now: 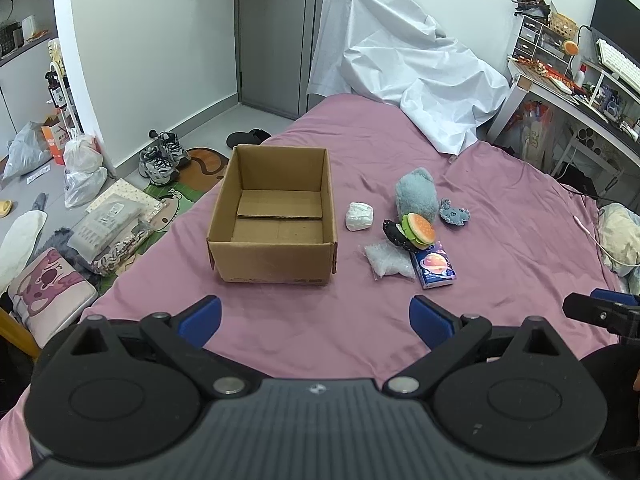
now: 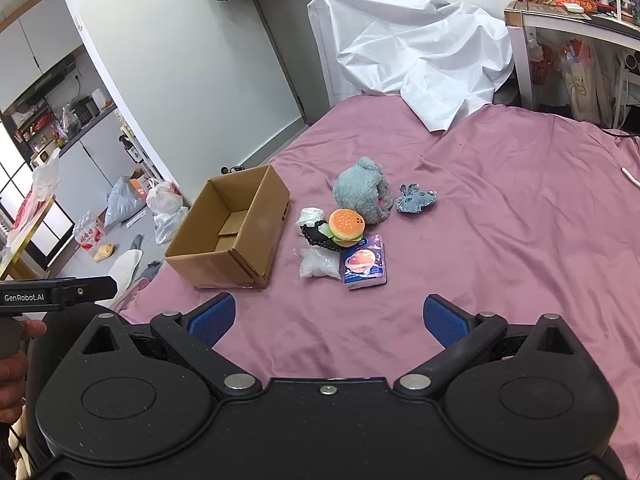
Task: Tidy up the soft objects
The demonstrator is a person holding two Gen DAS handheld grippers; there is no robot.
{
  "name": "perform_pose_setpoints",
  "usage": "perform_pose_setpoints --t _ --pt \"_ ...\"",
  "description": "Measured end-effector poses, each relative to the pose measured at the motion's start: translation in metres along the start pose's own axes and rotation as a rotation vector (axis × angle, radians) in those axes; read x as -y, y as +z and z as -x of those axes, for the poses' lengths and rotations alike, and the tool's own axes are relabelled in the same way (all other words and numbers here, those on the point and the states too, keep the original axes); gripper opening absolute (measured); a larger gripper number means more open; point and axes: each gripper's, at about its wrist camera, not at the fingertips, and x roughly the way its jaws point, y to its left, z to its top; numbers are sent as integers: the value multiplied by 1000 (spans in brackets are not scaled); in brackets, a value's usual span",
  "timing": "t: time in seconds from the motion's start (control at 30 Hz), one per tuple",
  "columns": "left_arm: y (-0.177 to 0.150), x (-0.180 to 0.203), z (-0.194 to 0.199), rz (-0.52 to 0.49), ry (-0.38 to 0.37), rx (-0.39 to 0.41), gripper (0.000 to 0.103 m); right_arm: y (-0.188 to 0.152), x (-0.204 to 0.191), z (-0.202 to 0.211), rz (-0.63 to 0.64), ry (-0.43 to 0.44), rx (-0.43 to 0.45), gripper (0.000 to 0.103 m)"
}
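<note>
Both your grippers hang over the pink bedsheet (image 1: 500, 208) with jaws spread wide and nothing between them: left gripper (image 1: 315, 318), right gripper (image 2: 330, 316). Your cardboard box (image 1: 276, 256) sits open on the sheet. Just beside it cluster the grey plush (image 1: 416, 194), tissue pack (image 1: 436, 266), clear bag (image 1: 388, 260), burger toy (image 1: 420, 230) and white wad (image 1: 359, 216).

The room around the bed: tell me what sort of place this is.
Most likely a lived-in bedroom in a small flat. A bed with a pink sheet fills the middle, a cluttered desk with a keyboard stands beside it, and sneakers lie on the floor near the door.
</note>
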Motion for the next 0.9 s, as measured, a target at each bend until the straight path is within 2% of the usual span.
perform_pose_setpoints --t 0.9 --pt "1 1 0 -1 1 -2 100 -2 1 0 -2 2 1 101"
